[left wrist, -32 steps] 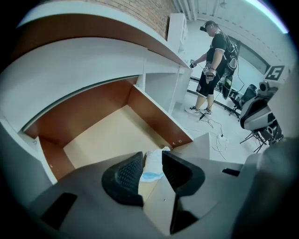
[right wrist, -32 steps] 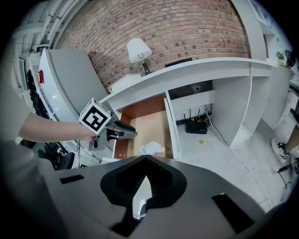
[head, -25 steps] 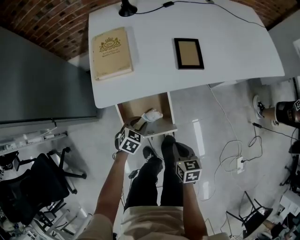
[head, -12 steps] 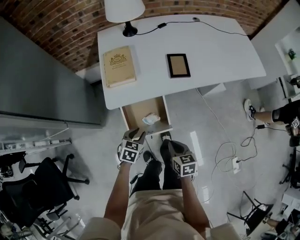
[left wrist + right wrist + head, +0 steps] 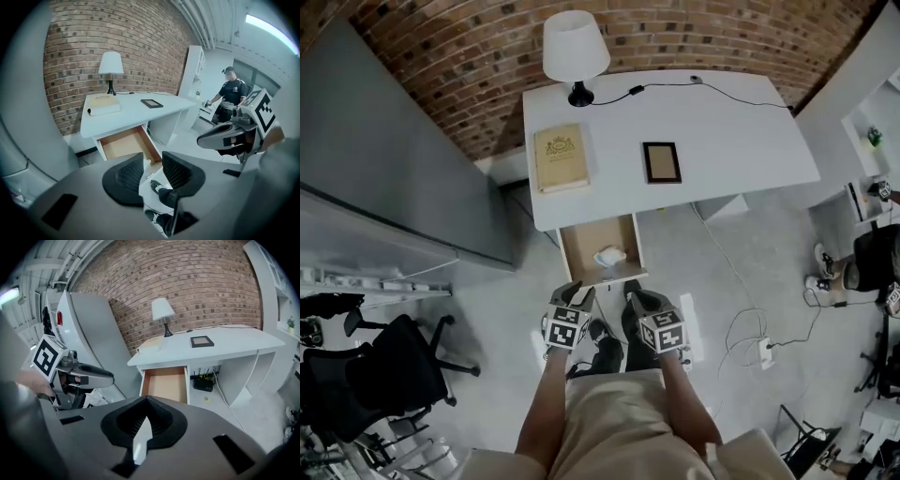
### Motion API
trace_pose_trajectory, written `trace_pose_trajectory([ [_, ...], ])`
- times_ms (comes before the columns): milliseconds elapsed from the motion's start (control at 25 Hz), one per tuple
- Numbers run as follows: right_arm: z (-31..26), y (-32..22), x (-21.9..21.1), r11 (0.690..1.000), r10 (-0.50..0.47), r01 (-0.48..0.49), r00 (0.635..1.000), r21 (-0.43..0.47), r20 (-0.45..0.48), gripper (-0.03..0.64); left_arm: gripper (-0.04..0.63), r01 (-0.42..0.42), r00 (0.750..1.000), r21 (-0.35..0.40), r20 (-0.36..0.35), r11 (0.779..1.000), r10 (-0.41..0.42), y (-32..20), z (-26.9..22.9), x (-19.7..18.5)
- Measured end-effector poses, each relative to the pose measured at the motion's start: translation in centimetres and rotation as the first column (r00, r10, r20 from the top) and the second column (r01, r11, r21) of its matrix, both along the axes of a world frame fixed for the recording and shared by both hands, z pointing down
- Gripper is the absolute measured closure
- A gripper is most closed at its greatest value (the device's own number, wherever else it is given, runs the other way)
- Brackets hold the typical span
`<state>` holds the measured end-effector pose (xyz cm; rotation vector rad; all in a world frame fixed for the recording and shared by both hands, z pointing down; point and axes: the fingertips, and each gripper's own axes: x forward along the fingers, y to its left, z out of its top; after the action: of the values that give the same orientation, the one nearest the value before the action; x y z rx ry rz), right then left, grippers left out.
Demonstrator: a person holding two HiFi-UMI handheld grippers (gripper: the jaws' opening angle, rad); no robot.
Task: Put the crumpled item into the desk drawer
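The crumpled white item (image 5: 609,255) lies inside the open wooden desk drawer (image 5: 581,251), which sticks out from under the white desk (image 5: 722,141). My left gripper (image 5: 574,294) hangs just in front of the drawer's front edge, open and empty; in the left gripper view (image 5: 152,171) there is a clear gap between its pads. My right gripper (image 5: 638,299) is beside it, to the right of the drawer, shut on nothing; its jaws (image 5: 146,401) meet at the tip. The drawer (image 5: 165,383) faces both gripper views.
On the desk stand a lamp (image 5: 576,52), a tan book (image 5: 561,157) and a picture frame (image 5: 661,161). A grey cabinet (image 5: 394,187) is at left, an office chair (image 5: 375,366) lower left, cables (image 5: 750,328) on the floor right. A person (image 5: 232,96) stands beyond the desk.
Both grippers have drawn back from the drawer toward me. The left gripper was at the drawer by the crumpled item; the item now lies alone inside.
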<state>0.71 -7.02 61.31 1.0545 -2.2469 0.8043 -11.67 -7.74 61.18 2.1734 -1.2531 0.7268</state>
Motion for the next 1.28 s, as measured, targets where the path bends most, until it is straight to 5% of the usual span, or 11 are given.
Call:
trace_pose_trajectory([
  [240, -2.6, -1.0, -2.5, 0.998, -0.043, 0.042, 0.999, 0.047, 0.019, 0.592, 0.457, 0.066, 0.996, 0.04, -0.055, 0.997, -0.064, 0.7, -3.4, -1.0],
  [640, -3.1, 0.5, -2.8, 0.997, -0.038, 0.036, 0.999, 0.07, 0.022, 0.592, 0.457, 0.02, 0.998, 0.077, -0.067, 0.997, -0.015, 2.7, -3.8, -0.8],
  [1280, -3.4, -0.4, -3.1, 0.997, -0.033, 0.031, 0.999, 0.077, 0.023, 0.592, 0.512, 0.054, 0.994, 0.074, -0.098, 0.996, -0.046, 3.2, -3.7, -2.6],
])
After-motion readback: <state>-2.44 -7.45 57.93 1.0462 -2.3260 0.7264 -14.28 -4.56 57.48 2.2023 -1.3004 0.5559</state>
